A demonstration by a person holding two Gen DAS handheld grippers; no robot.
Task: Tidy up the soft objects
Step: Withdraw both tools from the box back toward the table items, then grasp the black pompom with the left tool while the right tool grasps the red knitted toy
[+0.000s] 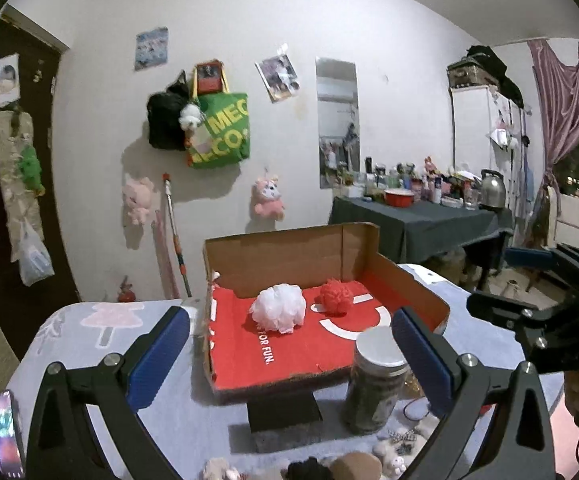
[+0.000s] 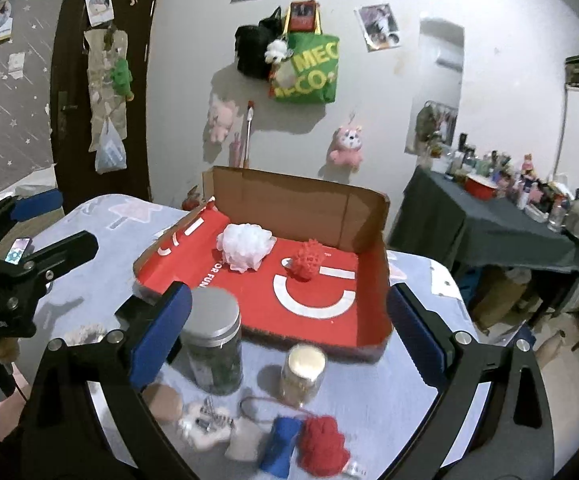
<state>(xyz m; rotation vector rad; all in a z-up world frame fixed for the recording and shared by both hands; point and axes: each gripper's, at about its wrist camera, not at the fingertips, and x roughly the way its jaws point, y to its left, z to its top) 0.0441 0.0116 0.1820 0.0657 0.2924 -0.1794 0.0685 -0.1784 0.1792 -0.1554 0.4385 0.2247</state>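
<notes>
Now the fingers of the left gripper (image 1: 289, 356) are spread wide with nothing between the blue pads, and the fingers of the right gripper (image 2: 289, 334) are spread wide too, also pinching nothing. Each gripper appears as a dark shape at the side edge of the other's view.

Only the right wrist view shows the near edge of the bench (image 2: 389, 400) well: a small gold-lidded jar (image 2: 303, 372), a red yarn pompom (image 2: 323, 446), a blue soft piece (image 2: 279, 442) touching it, a pale pouch (image 2: 243, 438) and a brown round soft thing (image 2: 163, 402). The left wrist view cuts most of these at its bottom edge, but only this view shows the black block (image 1: 283, 412) under the box front.

Count: two jars in the right view, one big jar with a silver lid (image 2: 213, 350) and the small one; the left view shows only the big one. Two soft balls lie in the cardboard box (image 2: 301, 204), a white mesh puff (image 2: 245, 246) and a red mesh ball (image 2: 307, 264), near each other but apart, both toward the back wall of the box.

The box has a high back wall, a side wall on the right, and a low open front. Its red floor in front of the two balls is free. The big jar stands just beside the box front edge. A phone (image 1: 5, 436) lies at the left edge of the bench.
</notes>
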